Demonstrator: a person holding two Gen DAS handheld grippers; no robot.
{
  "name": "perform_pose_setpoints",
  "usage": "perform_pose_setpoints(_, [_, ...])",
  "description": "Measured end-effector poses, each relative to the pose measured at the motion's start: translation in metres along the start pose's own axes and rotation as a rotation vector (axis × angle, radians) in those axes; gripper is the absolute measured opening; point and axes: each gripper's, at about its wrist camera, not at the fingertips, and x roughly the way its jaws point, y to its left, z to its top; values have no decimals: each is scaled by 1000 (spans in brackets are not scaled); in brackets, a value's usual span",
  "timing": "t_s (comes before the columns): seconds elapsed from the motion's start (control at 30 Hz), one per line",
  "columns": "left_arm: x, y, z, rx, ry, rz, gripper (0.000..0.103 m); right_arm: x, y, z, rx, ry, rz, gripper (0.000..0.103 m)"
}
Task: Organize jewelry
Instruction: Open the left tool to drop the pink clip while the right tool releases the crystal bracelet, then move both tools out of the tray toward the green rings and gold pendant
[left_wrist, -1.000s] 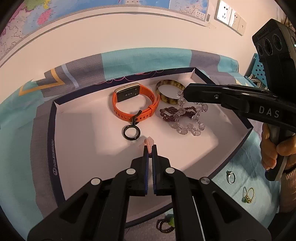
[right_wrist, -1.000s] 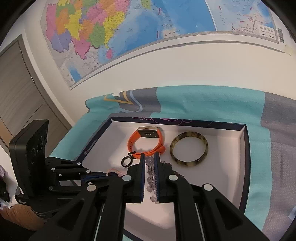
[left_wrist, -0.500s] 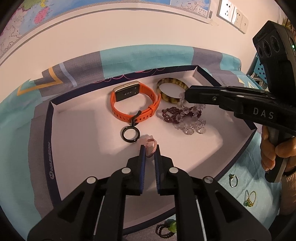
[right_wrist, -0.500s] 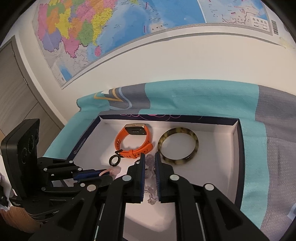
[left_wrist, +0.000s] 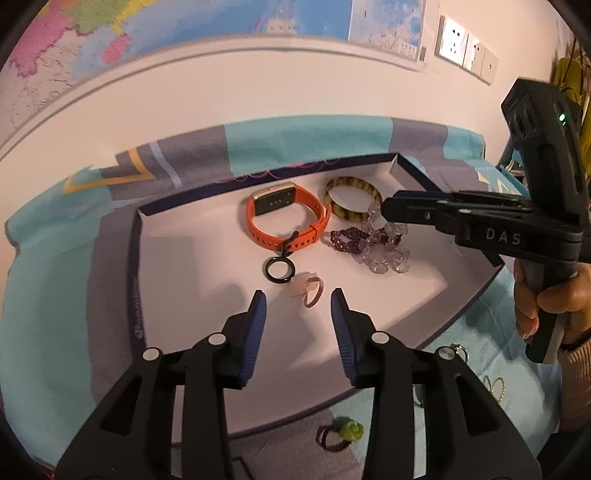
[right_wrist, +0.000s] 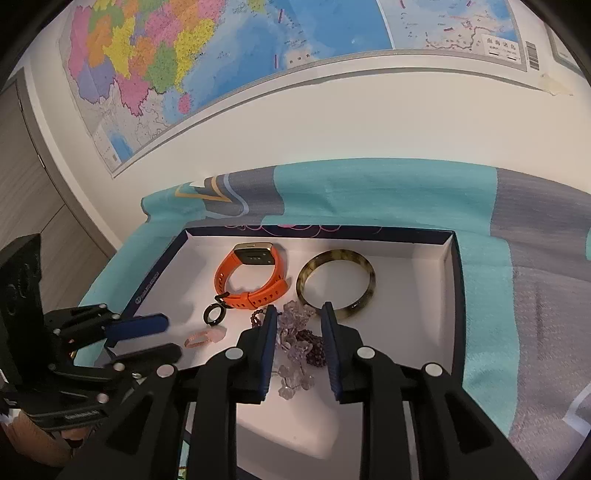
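Lying free, pink ring (left_wrist: 309, 289) between opening left tool (left_wrist: 298, 305) jaws.

Can't really make out the small rings (left_wrist: 493, 386) on the cloth by the tray, too tiny and half behind the left tool (left_wrist: 297, 306). Same for the green-stone ring (left_wrist: 341, 432). Clear bead bracelet (right_wrist: 293, 345) partly covered by the right tool (right_wrist: 298, 325). Wall map (right_wrist: 221, 55) cropped at the top edge.
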Motion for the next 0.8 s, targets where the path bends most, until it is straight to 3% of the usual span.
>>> perform_pose_setpoints(0.47, [-51,8,-29,-25,-94,5,54,-57,22,-24,-79,-65,18,40])
perform_pose_setpoints(0.8, [-66,-2,-62,9,-91,2,56,-82,40,-77,-131,-6,55,48])
